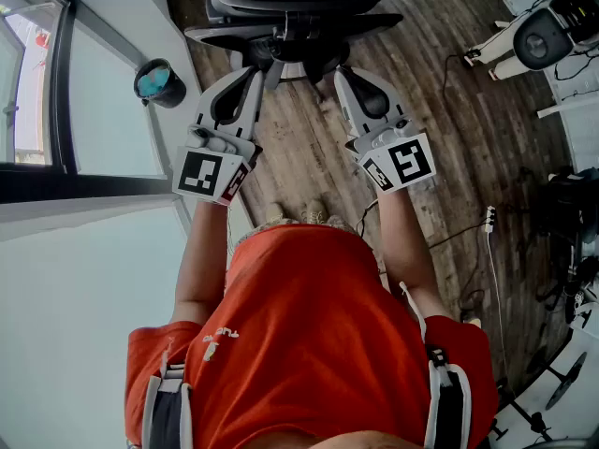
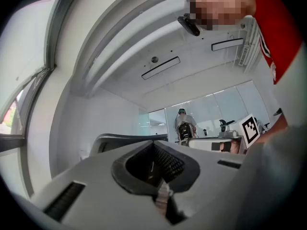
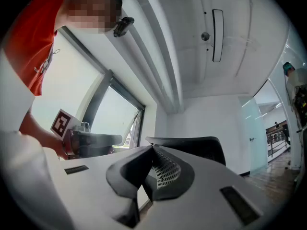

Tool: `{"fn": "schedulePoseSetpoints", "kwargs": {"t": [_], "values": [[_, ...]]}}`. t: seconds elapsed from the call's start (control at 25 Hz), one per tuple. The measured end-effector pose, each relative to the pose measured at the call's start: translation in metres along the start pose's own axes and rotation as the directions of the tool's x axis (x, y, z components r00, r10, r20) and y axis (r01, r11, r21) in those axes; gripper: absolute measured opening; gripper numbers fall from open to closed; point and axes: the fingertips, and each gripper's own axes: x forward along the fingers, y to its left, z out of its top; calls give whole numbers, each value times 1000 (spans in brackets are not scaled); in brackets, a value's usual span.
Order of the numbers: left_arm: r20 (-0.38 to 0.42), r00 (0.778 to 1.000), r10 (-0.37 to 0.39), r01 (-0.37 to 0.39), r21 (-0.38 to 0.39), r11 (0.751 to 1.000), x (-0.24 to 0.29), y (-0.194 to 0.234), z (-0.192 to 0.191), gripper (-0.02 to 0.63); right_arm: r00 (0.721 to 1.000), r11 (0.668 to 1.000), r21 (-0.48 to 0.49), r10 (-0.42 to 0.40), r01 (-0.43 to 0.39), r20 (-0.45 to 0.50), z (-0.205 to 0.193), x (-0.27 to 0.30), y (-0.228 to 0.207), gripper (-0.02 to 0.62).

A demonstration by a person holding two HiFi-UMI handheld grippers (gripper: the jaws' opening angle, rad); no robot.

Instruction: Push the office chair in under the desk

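While both tools are clenched shut with nothing between their jaws, the left tool (image 1: 255, 75) and the right tool (image 1: 343, 75) point side by side at the black office chair (image 1: 290, 12), which stands close ahead of them on the wooden floor (image 1: 449, 148).

The office chair (image 1: 290, 17) fills 12 o'clock, just ahead of the closed left claw (image 1: 256, 71) and the closed right claw (image 1: 341, 71), barring the way forward. From 9 to 11 o'clock the white desk (image 1: 112, 279) runs close along the left claw, with a dark cup (image 1: 159, 82) near its edge. Bare wooden floor (image 1: 440, 138) lies open at 1 to 2 o'clock. Farther out, at 3 to 4 o'clock, a cable (image 1: 493, 279) trails across it.
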Motion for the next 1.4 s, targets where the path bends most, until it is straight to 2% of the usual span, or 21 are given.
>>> {"fn": "schedulePoseSetpoints", "kwargs": {"t": [0.16, 0.32, 0.48, 0.76, 1.0, 1.12, 1.4], "values": [[24, 1000, -5, 5, 6, 1000, 2, -3, 3, 9, 1000, 1000, -2, 6, -6, 0, -1, -4, -2, 25], [5, 1000, -2, 2, 19, 1000, 4, -5, 1, 9, 998, 998, 11, 57, -57, -4, -2, -4, -3, 25], [-14, 1000, 6, -6, 45, 999, 8, -5, -4, 9, 998, 998, -12, 69, -69, -11, -3, -7, -14, 26], [-59, 996, 65, -58, 111, 992, 21, 4, -12, 9, 996, 995, -70, 75, -77, -41, -10, -14, -47, 26], [-184, 973, 137, -89, 250, 964, 35, 22, -28, 9, 984, 982, -132, 120, -137, -129, -30, -10, -76, 26], [-215, 963, 165, -94, 308, 947, 43, 37, -33, 11, 976, 972, -170, 130, -160, -175, -37, -2, -93, 28], [-253, 943, 217, -113, 371, 922, 47, 86, -40, 14, 952, 932, -289, 136, -217, -276, -45, 16, -120, 31]]}}
